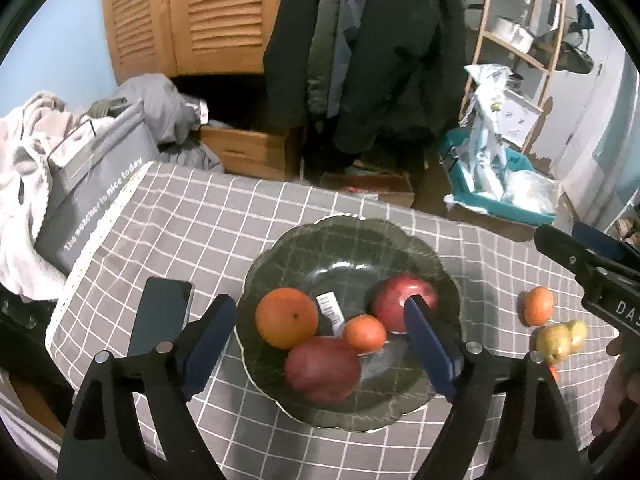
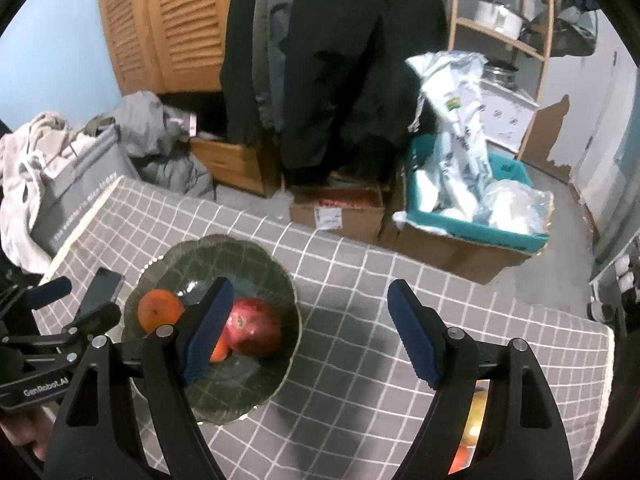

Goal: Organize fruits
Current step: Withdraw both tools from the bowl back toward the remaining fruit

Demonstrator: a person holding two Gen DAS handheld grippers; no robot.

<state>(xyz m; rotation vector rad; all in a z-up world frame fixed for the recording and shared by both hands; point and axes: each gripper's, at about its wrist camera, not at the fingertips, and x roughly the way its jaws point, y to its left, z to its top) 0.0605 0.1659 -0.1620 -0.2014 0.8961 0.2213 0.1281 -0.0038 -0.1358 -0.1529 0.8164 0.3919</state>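
Observation:
A dark green scalloped bowl (image 1: 280,248) sits on the checked tablecloth and also shows in the right wrist view (image 2: 256,264). In it lie a large orange (image 1: 286,323), a small orange (image 1: 365,333), a red apple (image 1: 400,300) and a second red fruit (image 1: 322,369). My left gripper (image 1: 320,344) is open and empty, hovering over the bowl. A small orange (image 1: 538,306) and a yellow pear (image 1: 560,340) lie on the cloth right of the bowl. My right gripper (image 2: 310,332) is open and empty, right of the bowl; a yellow fruit (image 2: 476,412) shows under its right finger.
A dark phone (image 1: 160,316) lies left of the bowl. A grey storage box (image 1: 92,200) and laundry stand at the table's left edge. Cardboard boxes (image 2: 340,212), a teal bin (image 2: 472,228) and hanging coats are beyond the far edge.

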